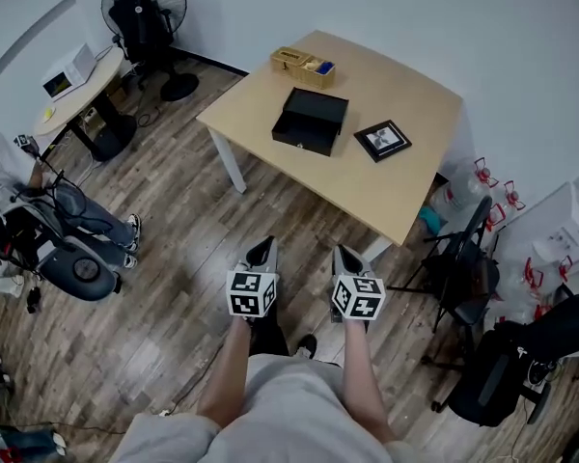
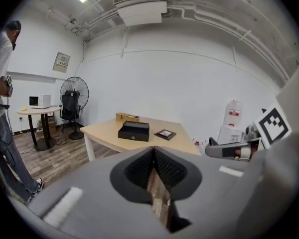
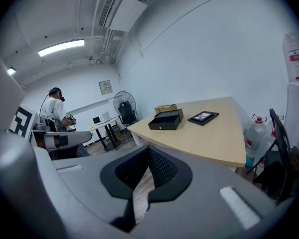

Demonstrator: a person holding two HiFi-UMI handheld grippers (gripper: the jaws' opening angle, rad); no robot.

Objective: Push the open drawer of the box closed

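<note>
A black box point(image 1: 320, 105) lies in the middle of the light wooden table point(image 1: 405, 196), its drawer point(image 1: 304, 133) pulled out toward me. The same box shows far ahead in the left gripper view point(image 2: 134, 131) and in the right gripper view point(image 3: 166, 119). Both grippers hang over the wooden floor, well short of the table's near corner. My left gripper point(image 1: 261, 252) point(image 2: 153, 149) is shut and holds nothing. Beside it, my right gripper point(image 1: 345, 257) point(image 3: 148, 148) is shut and empty too.
A wooden box point(image 1: 302, 66) sits behind the black box and a framed picture point(image 1: 382, 140) to its right. A black folding chair point(image 1: 460, 258) and water bottles point(image 1: 482, 186) stand right of the table. A seated person point(image 1: 39, 210), a round side table point(image 1: 82, 90) and a fan point(image 1: 145, 8) are at left.
</note>
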